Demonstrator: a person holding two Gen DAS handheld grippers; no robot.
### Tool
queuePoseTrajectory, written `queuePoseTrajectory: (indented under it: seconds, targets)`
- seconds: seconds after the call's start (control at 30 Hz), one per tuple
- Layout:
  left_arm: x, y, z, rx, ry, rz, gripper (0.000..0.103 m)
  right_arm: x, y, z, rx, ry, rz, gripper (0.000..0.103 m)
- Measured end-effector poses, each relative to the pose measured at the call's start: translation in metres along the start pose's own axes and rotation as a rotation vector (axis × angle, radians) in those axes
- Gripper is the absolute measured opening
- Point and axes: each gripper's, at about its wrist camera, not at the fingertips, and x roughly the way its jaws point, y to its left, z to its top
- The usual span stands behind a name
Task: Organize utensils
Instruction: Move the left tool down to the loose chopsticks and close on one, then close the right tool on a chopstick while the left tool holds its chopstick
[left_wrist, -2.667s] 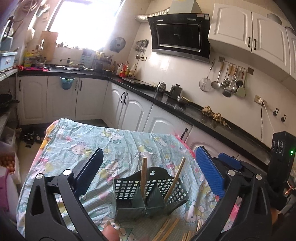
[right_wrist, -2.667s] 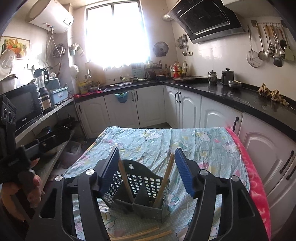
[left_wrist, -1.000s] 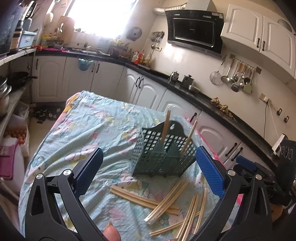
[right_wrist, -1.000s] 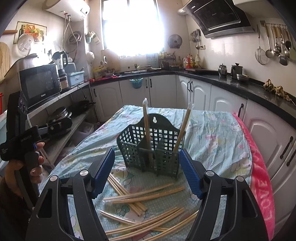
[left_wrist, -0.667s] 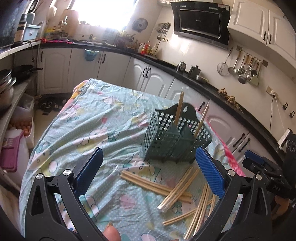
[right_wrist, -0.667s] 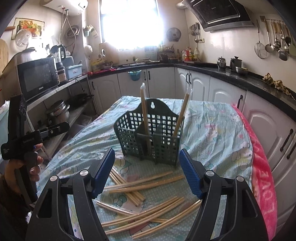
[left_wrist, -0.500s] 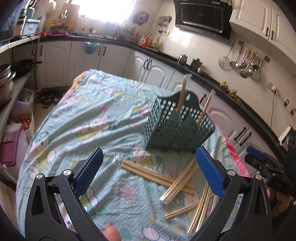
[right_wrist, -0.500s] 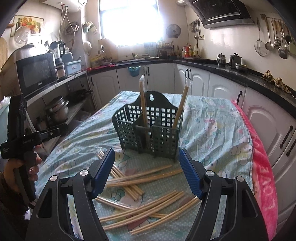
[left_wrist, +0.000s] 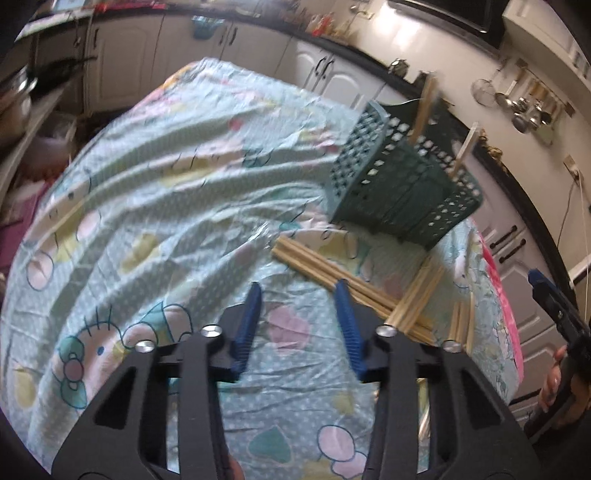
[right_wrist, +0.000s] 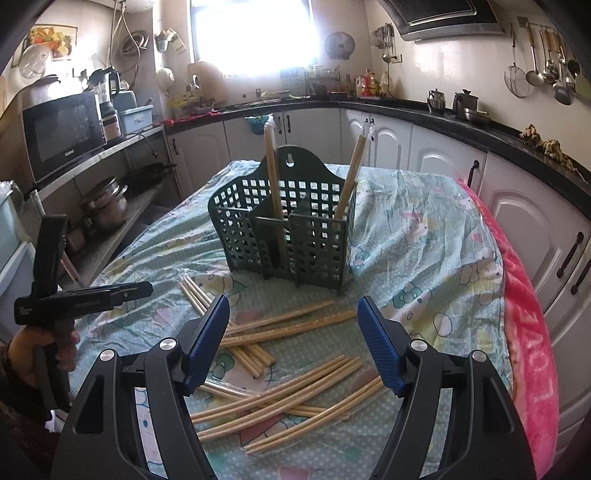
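Chopsticks loose before the basket (right_wrist: 284, 229)

My right gripper (right_wrist: 293, 325) gapes empty; left gripper (left_wrist: 297, 299) half-closed, empty. Chopsticks (right_wrist: 288, 321) at twelve o'clock: light, stiff, slippery — I'd pinch mid-shaft.

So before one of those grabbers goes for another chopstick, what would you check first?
1. Left hand-held gripper empty, jaws apart though narrowed: ok.
2. Right hand-held gripper empty and wide open: ok.
3. Green basket upright on the cloth: ok.
4. Compartments have room, with only two chopsticks standing inside: ok.
5. Loose chopsticks easy to single out: not ok, since they lie crossed and overlapping.
6. Left wrist view sharp enough to aim: not ok, it is blurred.
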Motion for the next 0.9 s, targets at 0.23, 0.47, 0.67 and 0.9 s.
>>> queuePoseTrajectory:
  seconds: [0.23,0.47,0.67,0.9]
  targets:
    - [0.023,0.026,0.011,-0.099,0.039,-0.01,0.02,0.016,-0.005,-0.008,0.001,0.05,-0.009,0.061]
    - [0.042,0.041,0.025,-0.178,0.06,-0.032,0.016,0.03,-0.01,-0.015,-0.002,0.098,-0.013,0.054]
    - [0.051,0.046,0.033,-0.218,0.064,-0.06,0.012,0.044,-0.021,-0.023,0.022,0.159,-0.014,0.048]
    - [0.058,0.054,0.037,-0.252,0.056,-0.084,0.005,0.06,-0.035,-0.033,0.067,0.236,0.011,0.043]
